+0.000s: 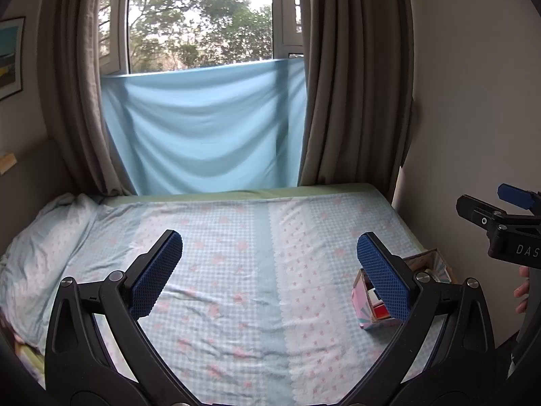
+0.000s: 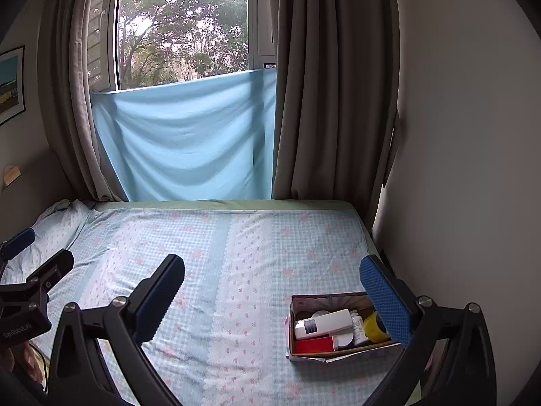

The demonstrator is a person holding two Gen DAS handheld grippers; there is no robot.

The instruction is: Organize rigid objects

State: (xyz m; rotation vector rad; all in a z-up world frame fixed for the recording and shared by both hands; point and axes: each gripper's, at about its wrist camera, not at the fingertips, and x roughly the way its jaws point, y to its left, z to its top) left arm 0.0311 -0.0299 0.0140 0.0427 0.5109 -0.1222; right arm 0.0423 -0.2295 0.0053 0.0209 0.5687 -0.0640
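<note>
You hold both the left gripper (image 1: 269, 248) and right gripper (image 2: 272, 272) empty, fingers spread wide, above the bed (image 2: 209, 257), probably readying to reach the box (image 2: 294, 331) near its right edge.

Both wrist views face the window (image 1: 203, 20) across the bed (image 2: 236, 253)

A home bedroom: a bed (image 2: 209, 270) under a floral checked sheet with a pillow (image 1: 44, 237) at its left end, grey curtains (image 2: 321, 84) framing a window (image 2: 182, 23) onto trees, and a framed picture (image 2: 10, 84) on the wall
</note>
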